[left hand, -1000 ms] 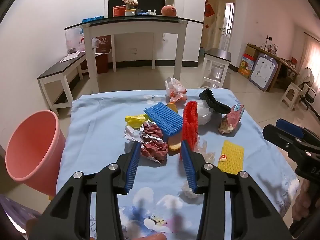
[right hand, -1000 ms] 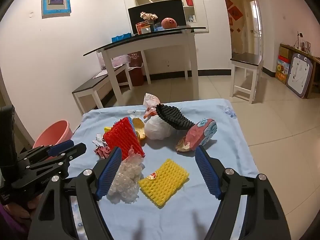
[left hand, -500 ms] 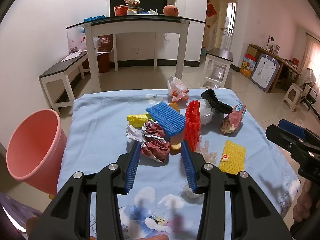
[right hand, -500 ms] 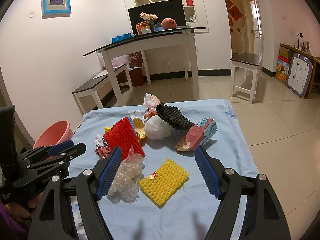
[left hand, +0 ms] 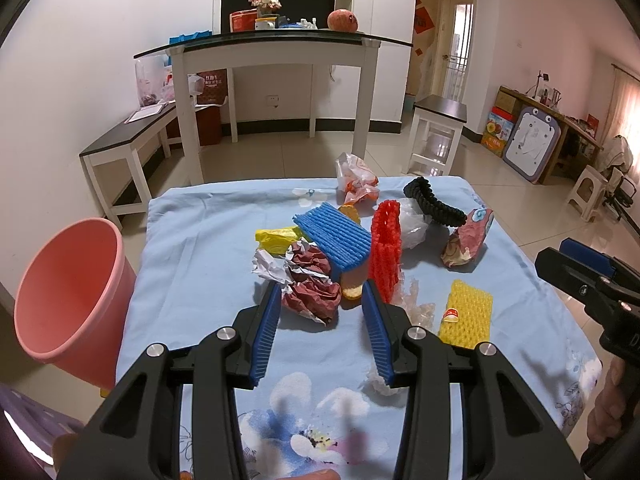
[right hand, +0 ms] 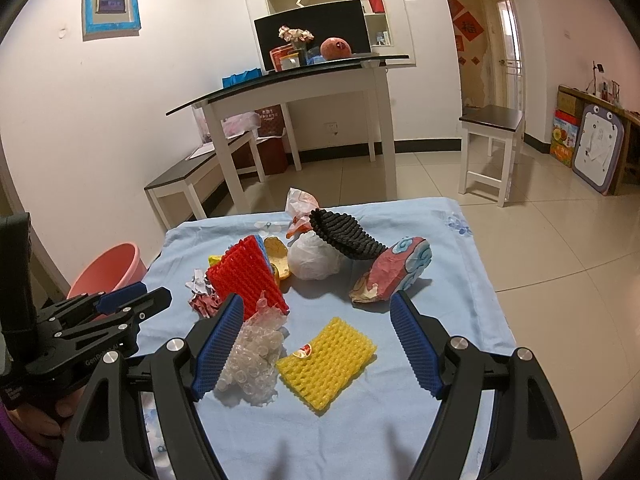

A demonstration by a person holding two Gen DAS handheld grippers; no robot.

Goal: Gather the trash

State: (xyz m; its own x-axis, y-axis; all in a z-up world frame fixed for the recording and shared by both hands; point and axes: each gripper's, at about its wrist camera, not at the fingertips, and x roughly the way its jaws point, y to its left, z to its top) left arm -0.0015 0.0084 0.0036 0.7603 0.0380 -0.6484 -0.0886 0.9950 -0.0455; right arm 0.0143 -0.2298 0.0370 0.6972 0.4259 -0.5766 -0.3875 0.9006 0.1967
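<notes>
A tiled room with white walls holds a desk under a light blue flowered cloth, its trash heaped mid-surface. Nothing has shifted since a second ago: both tools hang where they were, at unchanged spreads.

The left tool has its blue pads apart and empty, framing the crumpled dark red paper wad. The right tool stands wider, also empty, above the yellow foam fruit net, with the clear bubble wrap clump just beside its left pad.

Only the left view shows the whole pink plastic bucket, beside the desk's left edge, and the broad face of the blue foam net; the right view shows just the bucket's rim. The right view shows the red foam net broadside and the white plastic bag under the black foam net.

The cloth near both tools lies bare, and tiled floor lies open beyond the desk's right edge.
</notes>
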